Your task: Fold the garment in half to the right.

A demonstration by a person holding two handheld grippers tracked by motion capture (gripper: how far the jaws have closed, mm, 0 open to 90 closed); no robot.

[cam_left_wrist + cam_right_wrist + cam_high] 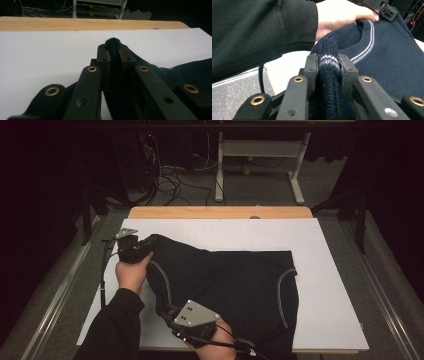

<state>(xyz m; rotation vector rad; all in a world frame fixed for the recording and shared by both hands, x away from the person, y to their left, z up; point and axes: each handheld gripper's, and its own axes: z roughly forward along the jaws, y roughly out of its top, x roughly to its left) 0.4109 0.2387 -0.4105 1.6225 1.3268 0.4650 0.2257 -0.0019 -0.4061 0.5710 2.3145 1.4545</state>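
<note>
High view: dark navy knitted sweater with pale grey trim lines [235, 282] lies on the white board [325, 285] over the light wooden table [220, 212], its left side lifted. Left gripper [142, 246] pinches an edge at the far left corner, right gripper [167, 312] pinches the near left edge. Left gripper view: jaws clamped on a fold of knit. Right gripper view: jaws clamped on the striped ribbed hem; black sleeve [257, 32] and left hand [342, 17] behind
</note>
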